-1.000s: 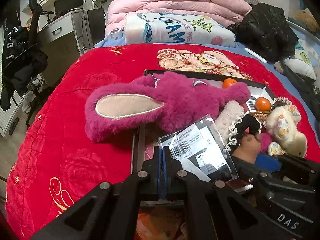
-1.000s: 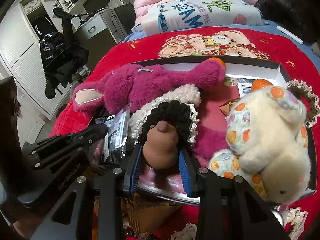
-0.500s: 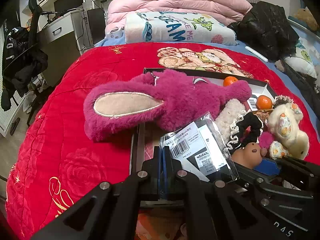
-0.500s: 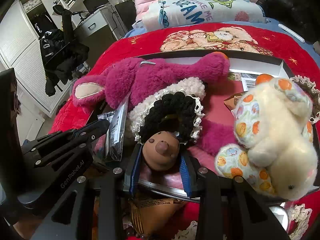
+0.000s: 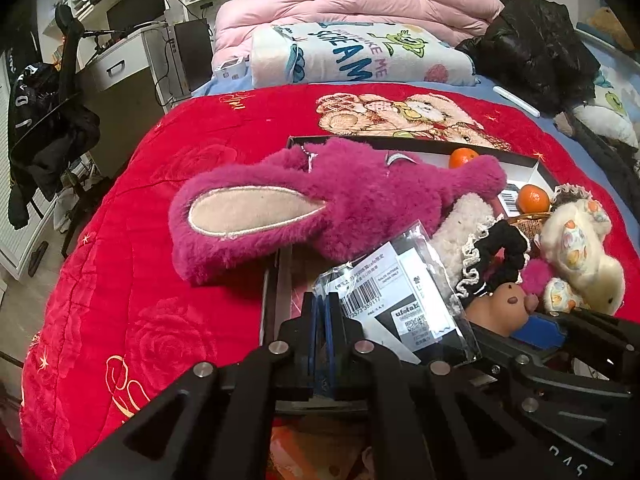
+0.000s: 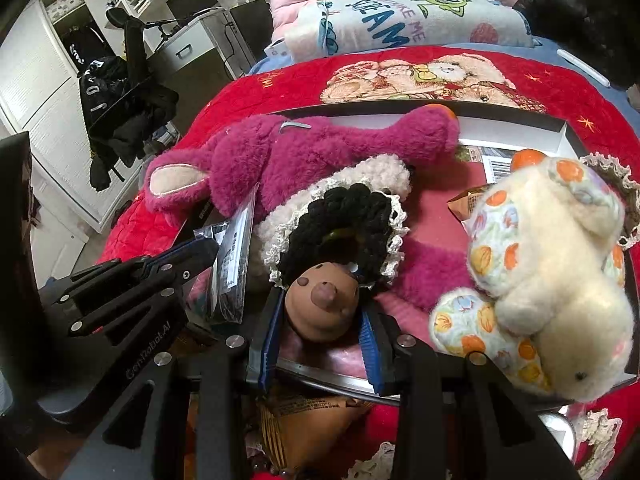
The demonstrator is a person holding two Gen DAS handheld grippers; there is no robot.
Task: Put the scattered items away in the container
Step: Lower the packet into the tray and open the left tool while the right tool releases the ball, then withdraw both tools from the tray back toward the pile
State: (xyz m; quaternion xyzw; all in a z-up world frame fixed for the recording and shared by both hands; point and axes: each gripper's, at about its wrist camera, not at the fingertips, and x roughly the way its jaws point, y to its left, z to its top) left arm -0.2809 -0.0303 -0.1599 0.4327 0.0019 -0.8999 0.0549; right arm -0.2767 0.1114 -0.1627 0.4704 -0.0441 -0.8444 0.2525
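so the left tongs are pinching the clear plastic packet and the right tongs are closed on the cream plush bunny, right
Not quite. The left tongs do pinch the clear plastic packet, but the right tongs are closed on the small brown toy head, as the right wrist view shows. The cream plush bunny lies free beside them in the tray.

The magenta plush rabbit (image 5: pixel 340 204) is shaggy, matt fleece with a smooth pale cloth inner ear, lying partly over the left edge of the black box (image 6: pixel 560 126), whose walls look like matt cardboard. The clear packet (image 5: pixel 404 300) is glossy crinkled plastic with paper labels, the brown toy head (image 6: pixel 322 300) is smooth and matt like rubber, and the black scrunchie (image 6: pixel 340 216) is knitted yarn edged in cream lace. The cream plush toy (image 6: pixel 560 280) is soft pile with printed cloth patches; the red bedspread (image 5: pixel 132 240) is quilted velvety cloth.
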